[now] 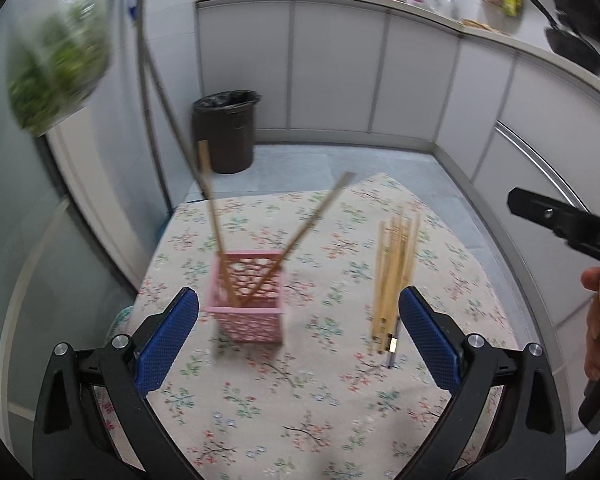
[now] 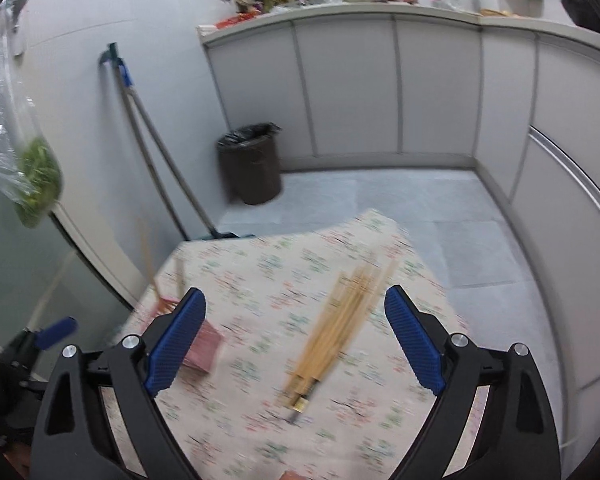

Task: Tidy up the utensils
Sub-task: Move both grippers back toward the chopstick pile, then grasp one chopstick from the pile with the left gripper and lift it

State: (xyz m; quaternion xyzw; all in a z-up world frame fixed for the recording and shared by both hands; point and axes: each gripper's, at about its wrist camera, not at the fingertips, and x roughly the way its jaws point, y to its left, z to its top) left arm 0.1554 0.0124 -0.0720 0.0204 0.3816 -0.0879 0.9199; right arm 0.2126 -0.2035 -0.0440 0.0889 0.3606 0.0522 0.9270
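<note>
A pink lattice utensil basket (image 1: 247, 297) stands on the floral tablecloth (image 1: 300, 400) with two wooden chopsticks (image 1: 300, 236) leaning out of it. A bundle of pale chopsticks (image 1: 392, 280) lies to its right. My left gripper (image 1: 298, 332) is open and empty, just in front of the basket. In the right wrist view the chopstick bundle (image 2: 340, 320) lies between the fingers' line of sight, the basket (image 2: 202, 350) sits partly behind the left finger. My right gripper (image 2: 296, 340) is open and empty above the bundle.
A dark bin (image 1: 225, 130) stands on the tiled floor beyond the table (image 2: 260, 264). Mop handles (image 1: 152, 120) lean on the wall. White cabinets (image 1: 340, 76) run along the back and right. A bag of greens (image 1: 56, 72) hangs at left.
</note>
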